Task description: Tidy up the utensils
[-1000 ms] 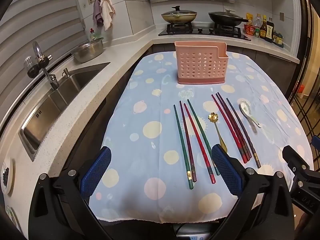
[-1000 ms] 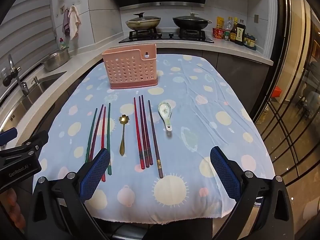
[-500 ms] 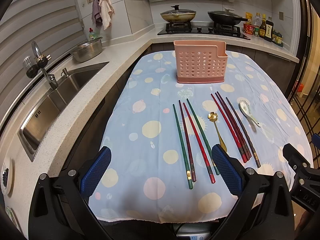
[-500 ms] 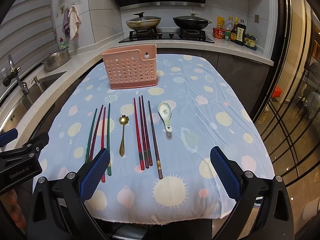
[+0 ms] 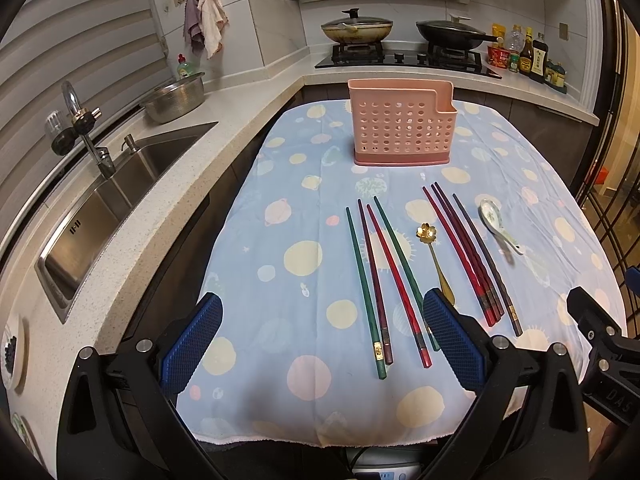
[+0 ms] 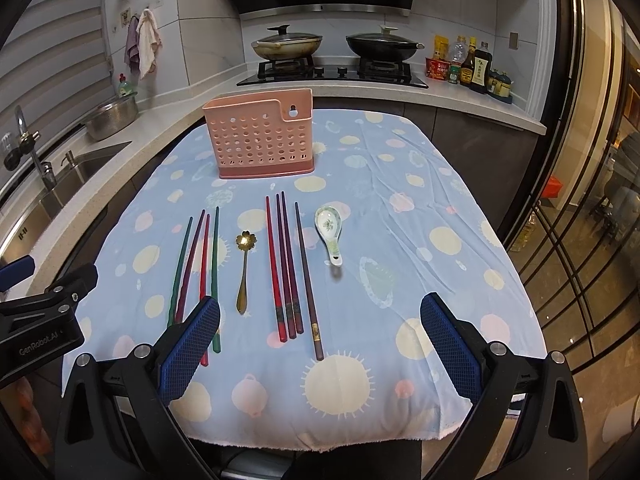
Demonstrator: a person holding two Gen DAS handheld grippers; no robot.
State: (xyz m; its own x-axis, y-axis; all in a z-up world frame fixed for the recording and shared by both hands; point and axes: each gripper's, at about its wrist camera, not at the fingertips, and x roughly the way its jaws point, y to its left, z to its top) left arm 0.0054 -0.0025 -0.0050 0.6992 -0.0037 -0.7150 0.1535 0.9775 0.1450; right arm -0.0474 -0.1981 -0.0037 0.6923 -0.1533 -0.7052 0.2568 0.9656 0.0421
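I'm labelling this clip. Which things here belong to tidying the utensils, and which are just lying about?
For the job: pink holder, green and red chopsticks, dark chopsticks, gold spoon, china spoon.

Lying about: pans, sauce bottles, steel bowl, towels.

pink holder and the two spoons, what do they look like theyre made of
Pink holder: likely moulded plastic, matte, with punched round holes. Gold spoon: probably metal, with a shiny brassy glint and a flower-shaped bowl. White spoon: apparently glazed ceramic, glossy with a green painted motif.

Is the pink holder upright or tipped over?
Upright: the pink holder stands on its flat base on the tablecloth, open top facing up.
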